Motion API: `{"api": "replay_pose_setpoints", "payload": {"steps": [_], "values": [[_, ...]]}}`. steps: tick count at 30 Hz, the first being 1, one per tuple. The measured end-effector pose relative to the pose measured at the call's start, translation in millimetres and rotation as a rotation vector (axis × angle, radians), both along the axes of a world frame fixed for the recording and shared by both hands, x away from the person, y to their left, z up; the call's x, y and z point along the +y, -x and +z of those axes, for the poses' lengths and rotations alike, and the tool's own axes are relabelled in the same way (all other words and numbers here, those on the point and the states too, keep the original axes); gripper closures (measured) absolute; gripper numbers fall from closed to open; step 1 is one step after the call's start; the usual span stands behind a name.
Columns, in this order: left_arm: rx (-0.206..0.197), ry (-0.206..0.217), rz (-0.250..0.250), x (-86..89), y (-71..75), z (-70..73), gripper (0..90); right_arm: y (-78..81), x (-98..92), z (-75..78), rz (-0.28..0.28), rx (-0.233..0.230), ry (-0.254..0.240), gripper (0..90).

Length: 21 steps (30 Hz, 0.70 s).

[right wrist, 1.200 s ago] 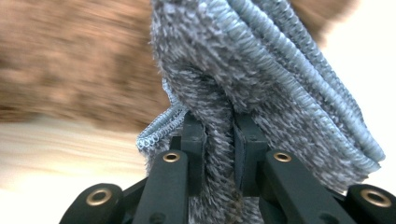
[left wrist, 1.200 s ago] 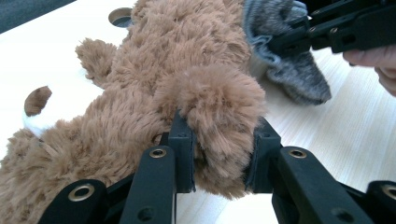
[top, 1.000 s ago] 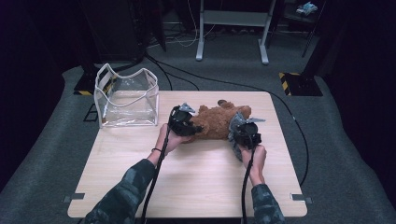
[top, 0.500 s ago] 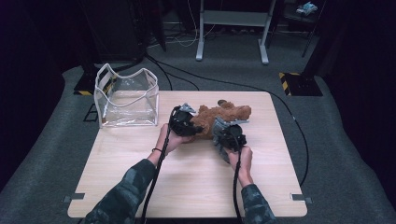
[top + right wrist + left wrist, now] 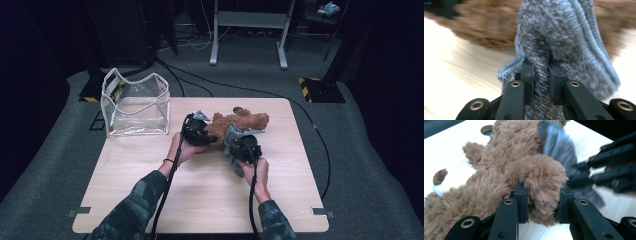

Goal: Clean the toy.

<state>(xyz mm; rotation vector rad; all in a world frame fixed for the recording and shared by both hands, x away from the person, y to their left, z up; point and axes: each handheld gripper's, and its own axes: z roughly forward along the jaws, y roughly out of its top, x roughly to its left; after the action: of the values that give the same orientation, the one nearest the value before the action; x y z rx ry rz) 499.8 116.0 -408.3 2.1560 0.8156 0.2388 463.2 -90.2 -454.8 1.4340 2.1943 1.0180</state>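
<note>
In the high view, a brown plush bear [image 5: 239, 124] lies on the light wooden table [image 5: 150, 185], in its far half and near the middle of the far edge, with one end reaching toward the far right corner. The left gripper [image 5: 207, 136] sits against the bear's near left end, held by the left hand [image 5: 184, 150], whose camouflage sleeve comes up from the near edge. The right gripper [image 5: 231, 146] is just to the near side of the bear's middle, with a piece of grey knitted cloth [image 5: 231, 137] at its tip, touching the bear. A clear plastic bag [image 5: 135, 105] with white trim stands upright and open at the far left corner, well apart from the bear. In the left gripper view, the two black jaws stand fairly narrow and clamp a rounded furry limb of the bear [image 5: 506, 167] between their pads; the fur bulges above and below the pads. The grey knitted cloth [image 5: 559, 145] lies across the bear just beyond that limb, and the other gripper shows blurred at the right edge. In the right gripper view, the jaws are drawn close together and pinch a fold of the grey knitted cloth [image 5: 564, 32], which rises thick and ribbed above the pads, with the brown fur of the bear [image 5: 484, 27] blurred behind it and the pale table beneath.
</note>
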Motion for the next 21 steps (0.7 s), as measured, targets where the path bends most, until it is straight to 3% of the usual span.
{"api": "replay_pose_setpoints", "payload": {"steps": [2, 5, 7, 10, 16, 17, 21], "values": [[0.005, 0.007, 0.005, -0.2, 0.7, -0.3, 68.8, -3.6, 10.9, -1.6, 0.026, 0.002, 0.026, 77.3], [0.003, 0.007, -0.005, 1.5, -0.1, -0.3, 67.5, -12.2, 4.9, -6.4, -0.009, 0.020, 0.022, 77.3], [0.013, 0.023, 0.003, 4.0, 0.2, -0.4, 60.2, -14.9, -6.2, -8.3, -0.042, 0.030, -0.002, 77.3], [-0.019, 0.025, 0.027, 10.1, 2.8, 1.6, 45.5, -12.6, -13.2, -6.6, -0.058, 0.026, -0.003, 77.3], [-0.101, -0.036, 0.093, 34.2, 16.9, -0.3, 34.1, -7.3, -23.2, -2.3, -0.097, 0.003, 0.002, 77.2], [-0.123, -0.062, 0.107, 42.0, 20.3, -2.3, 33.3, -6.3, -24.3, -2.3, -0.090, -0.004, 0.005, 77.2], [-0.126, -0.095, 0.128, 56.1, 25.4, -11.8, 32.4, 6.1, -22.0, 0.2, -0.062, -0.014, 0.003, 77.1]]}}
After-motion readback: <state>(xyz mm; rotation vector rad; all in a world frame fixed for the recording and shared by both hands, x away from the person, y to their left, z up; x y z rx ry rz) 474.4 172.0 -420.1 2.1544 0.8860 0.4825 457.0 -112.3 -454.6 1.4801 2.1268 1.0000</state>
